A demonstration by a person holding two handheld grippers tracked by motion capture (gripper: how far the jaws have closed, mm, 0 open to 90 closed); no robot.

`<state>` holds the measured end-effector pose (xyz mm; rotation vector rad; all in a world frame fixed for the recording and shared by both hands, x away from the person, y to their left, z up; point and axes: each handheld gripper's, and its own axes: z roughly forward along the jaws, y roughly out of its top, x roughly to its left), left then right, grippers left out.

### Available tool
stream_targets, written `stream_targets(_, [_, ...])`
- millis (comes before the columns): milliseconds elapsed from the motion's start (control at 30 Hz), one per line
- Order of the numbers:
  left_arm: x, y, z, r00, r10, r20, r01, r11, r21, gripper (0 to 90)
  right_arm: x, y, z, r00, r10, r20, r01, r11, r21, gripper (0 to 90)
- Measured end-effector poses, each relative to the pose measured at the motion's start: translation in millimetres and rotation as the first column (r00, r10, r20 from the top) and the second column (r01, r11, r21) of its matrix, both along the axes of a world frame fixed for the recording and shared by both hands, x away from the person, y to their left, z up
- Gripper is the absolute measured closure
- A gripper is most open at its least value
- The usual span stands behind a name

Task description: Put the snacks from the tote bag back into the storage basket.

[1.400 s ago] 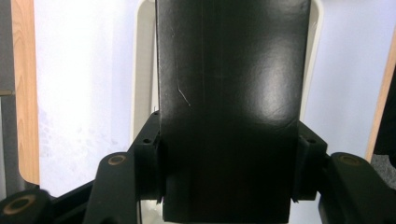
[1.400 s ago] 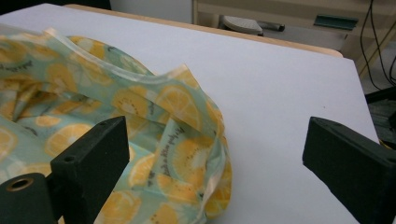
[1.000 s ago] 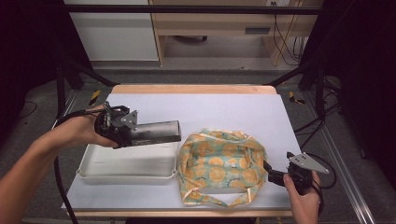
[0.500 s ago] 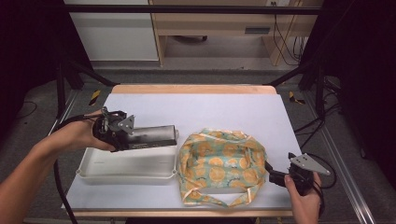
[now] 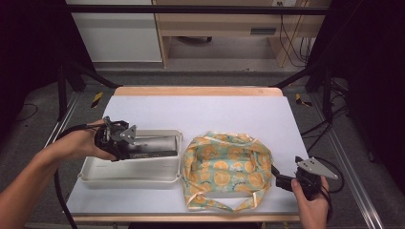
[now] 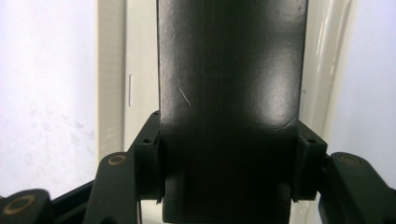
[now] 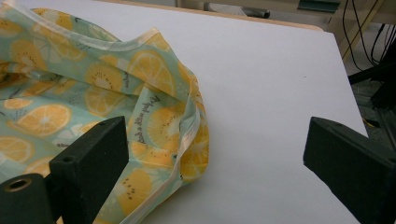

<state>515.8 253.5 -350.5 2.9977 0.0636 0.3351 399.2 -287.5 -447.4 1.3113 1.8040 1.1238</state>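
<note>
black box (image 5: 152, 147): lies level, long axis across tray (image 5: 143, 175) | left tongs (image 6: 229, 168): clamped on box end | right tongs (image 7: 212, 163): spread, empty

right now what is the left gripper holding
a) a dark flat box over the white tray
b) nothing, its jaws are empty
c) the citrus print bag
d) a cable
a: the left gripper has its jaws clamped on both sides of the dark box, which sits over the white tray.
</note>
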Motion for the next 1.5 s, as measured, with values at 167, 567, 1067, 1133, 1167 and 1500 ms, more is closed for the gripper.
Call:
stream_targets(167, [3.1,0.9,-7.1,1.0,-0.005,-0.008,0.005,1.0,0.004,43.3,0.3,0.7,-0.2,1.0,0.004,-0.001,-0.004,1.0,-0.006,7.4])
stream_targets(567, [3.4,1.0,-17.2,0.9994,-0.029,-0.021,0.029,0.9996,0.003,43.3,0.8,1.5,-1.6,0.9999,0.013,-0.006,-0.013,1.0,-0.009,7.4])
stream_targets(1067, [2.1,1.1,-31.1,0.9977,-0.048,-0.048,0.048,0.9988,0.008,43.2,0.7,0.8,-2.4,0.9999,0.012,-0.008,-0.012,1.0,-0.003,7.4])
stream_targets(1133, [1.3,1.9,-32.8,0.9975,-0.047,-0.052,0.047,0.9989,0.008,43.2,0.7,0.5,-2.5,0.9999,0.013,-0.007,-0.013,1.0,-0.004,7.3])
stream_targets(1167, [1.3,2.4,-33.6,0.9973,-0.049,-0.055,0.049,0.9987,0.008,43.2,0.6,0.7,-2.5,0.9999,0.013,-0.008,-0.013,1.0,-0.003,7.4])
stream_targets(1500, [0.1,4.2,-41.8,0.9955,-0.057,-0.076,0.057,0.9984,-0.002,43.2,1.2,2.0,-3.4,0.9998,0.018,-0.012,-0.018,1.0,-0.007,7.3])
